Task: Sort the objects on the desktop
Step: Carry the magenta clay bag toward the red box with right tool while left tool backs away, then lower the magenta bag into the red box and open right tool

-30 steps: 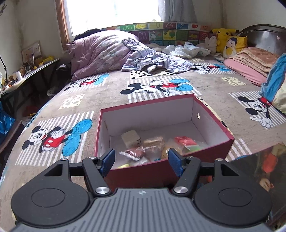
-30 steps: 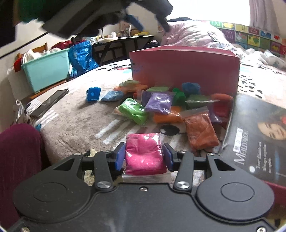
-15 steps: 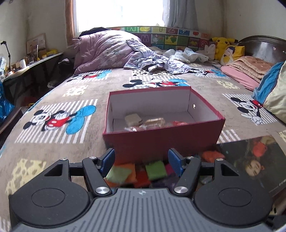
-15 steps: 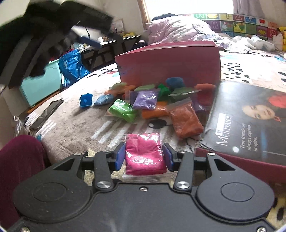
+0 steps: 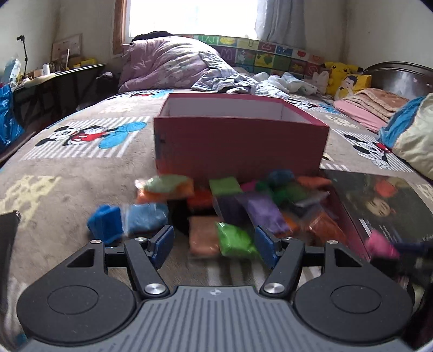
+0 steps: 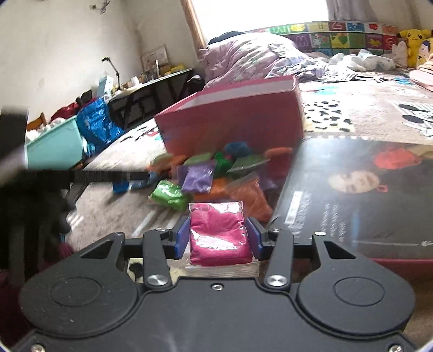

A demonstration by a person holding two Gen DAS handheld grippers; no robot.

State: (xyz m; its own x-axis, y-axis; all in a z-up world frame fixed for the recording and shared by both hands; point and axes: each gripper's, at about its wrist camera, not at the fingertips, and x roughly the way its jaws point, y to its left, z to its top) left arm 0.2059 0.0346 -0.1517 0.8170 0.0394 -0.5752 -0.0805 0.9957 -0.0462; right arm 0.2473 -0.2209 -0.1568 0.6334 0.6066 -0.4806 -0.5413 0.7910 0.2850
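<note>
Right gripper [image 6: 217,238]: jaws closed on a pink bag [image 6: 219,232] held clear of the bed [image 6: 365,108], in front of the pile of coloured bags [image 6: 205,176]. Left gripper [image 5: 213,243]: jaws wide apart and empty, low over the near edge of the same pile, a green bag [image 5: 235,239] between the fingertips. The red box [image 5: 240,140] stands just behind the pile; its lid [image 5: 384,208] lies to the right.

Daylight floods through a bright window [image 5: 189,16] in a pale wall [image 6: 67,48]. A dark desk [image 5: 62,78] stands along the bed's left edge, a dark wooden headboard [image 5: 397,73] at its far right corner.
</note>
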